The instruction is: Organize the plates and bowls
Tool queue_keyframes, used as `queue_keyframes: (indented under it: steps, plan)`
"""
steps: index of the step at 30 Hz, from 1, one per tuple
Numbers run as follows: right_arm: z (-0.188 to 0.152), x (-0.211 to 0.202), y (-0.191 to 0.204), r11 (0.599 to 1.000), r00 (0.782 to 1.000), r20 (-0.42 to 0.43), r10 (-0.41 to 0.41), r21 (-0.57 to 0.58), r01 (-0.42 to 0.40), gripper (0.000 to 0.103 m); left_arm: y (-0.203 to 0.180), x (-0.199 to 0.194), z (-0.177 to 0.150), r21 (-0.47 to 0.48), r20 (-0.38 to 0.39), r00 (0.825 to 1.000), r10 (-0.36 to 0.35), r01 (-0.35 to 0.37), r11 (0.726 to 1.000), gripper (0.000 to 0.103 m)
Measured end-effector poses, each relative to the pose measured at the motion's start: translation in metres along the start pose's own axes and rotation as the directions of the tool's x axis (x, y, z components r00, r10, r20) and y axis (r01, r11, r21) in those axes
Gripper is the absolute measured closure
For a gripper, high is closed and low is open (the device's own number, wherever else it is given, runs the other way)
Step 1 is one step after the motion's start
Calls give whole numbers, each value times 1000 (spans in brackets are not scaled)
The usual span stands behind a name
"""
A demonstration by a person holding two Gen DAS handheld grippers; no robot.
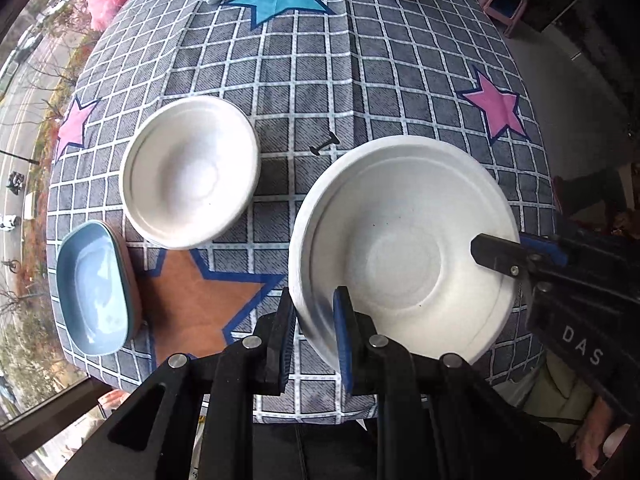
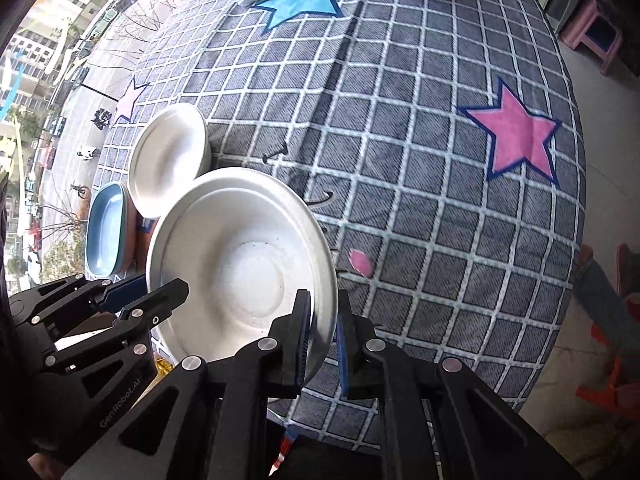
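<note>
While we hold the large white plate [image 1: 400,248] above the checked tabletop [image 1: 304,72], our left claw [image 1: 314,340] is clamped on its near rim and our right claw [image 2: 322,334] pinches its opposite edge. Beyond the large white plate, toward the window side, the smaller white bowl [image 1: 190,172] rests on the cloth, well apart from it. Just past the bowl, touching an orange star, sits the blue oval dish [image 1: 94,288].

Matt white pulp plate [image 1: 404,248]; glossy blue dish [image 1: 94,288]; woven cloth tablecloth [image 1: 320,72].
</note>
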State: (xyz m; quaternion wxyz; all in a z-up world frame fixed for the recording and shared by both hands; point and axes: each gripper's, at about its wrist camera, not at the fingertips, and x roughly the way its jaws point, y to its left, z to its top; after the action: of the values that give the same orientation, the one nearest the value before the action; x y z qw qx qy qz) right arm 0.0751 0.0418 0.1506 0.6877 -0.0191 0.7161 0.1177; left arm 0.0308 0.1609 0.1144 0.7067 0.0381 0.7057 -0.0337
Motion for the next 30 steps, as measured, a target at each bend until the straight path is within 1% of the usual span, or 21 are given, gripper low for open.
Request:
queue_keyframes:
  steps: [8,16,19,23,27,30]
  plan:
    - [16,3,37,999,1000,10,-19,-35,19,90,32,-10,1,-2,17,1000,-16,16,1000,83]
    - [22,8,61,998,1000,2,-27,-52,27,89,64,-16,2,-18,30,999,-26,26,999,83]
    - [28,9,75,998,1000,12,-28,-64,29,89,80,-21,2,-36,47,999,-24,26,999,83]
    - [38,11,96,996,999,20,-25,-81,27,89,107,-26,4,-82,71,997,-23,29,996,83]
    - [52,13,119,993,999,33,-43,-106,47,89,125,-29,11,-109,85,996,-19,28,994,83]
    - [66,11,131,993,997,48,-64,-96,68,89,135,-38,20,-121,123,992,-6,21,992,83]
